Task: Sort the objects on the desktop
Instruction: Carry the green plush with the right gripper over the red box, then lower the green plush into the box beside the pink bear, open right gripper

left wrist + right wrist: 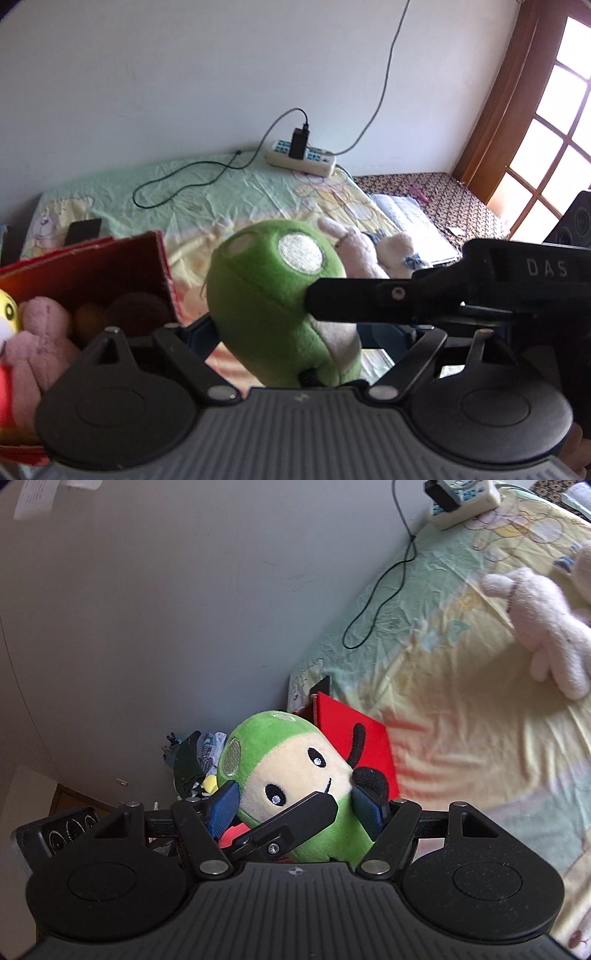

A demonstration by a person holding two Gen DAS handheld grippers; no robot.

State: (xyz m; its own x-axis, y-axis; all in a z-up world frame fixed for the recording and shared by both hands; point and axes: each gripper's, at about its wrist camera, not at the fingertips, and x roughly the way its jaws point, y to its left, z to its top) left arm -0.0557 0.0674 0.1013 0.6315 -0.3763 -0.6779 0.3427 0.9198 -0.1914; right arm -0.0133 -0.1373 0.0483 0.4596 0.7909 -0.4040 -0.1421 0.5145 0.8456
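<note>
A green plush toy (266,295) with a cream face (295,768) hangs in the air above the bed, held from two sides. In the left wrist view my left gripper (291,339) is shut on its lower body, with the blue pads mostly hidden behind the plush. The right gripper's black finger (369,295) presses into the toy from the right. In the right wrist view my right gripper (295,805) is shut on the toy, its blue pads (225,805) against both flanks. A red box (92,266) with soft toys inside stands just left of the plush.
A pink plush (44,332) lies in the red box. A pale pink bunny (546,627) and a white plush (399,247) lie on the patterned bed sheet (221,192). A power strip (301,157) with cables sits by the wall, and a dark phone (83,230) lies behind the box.
</note>
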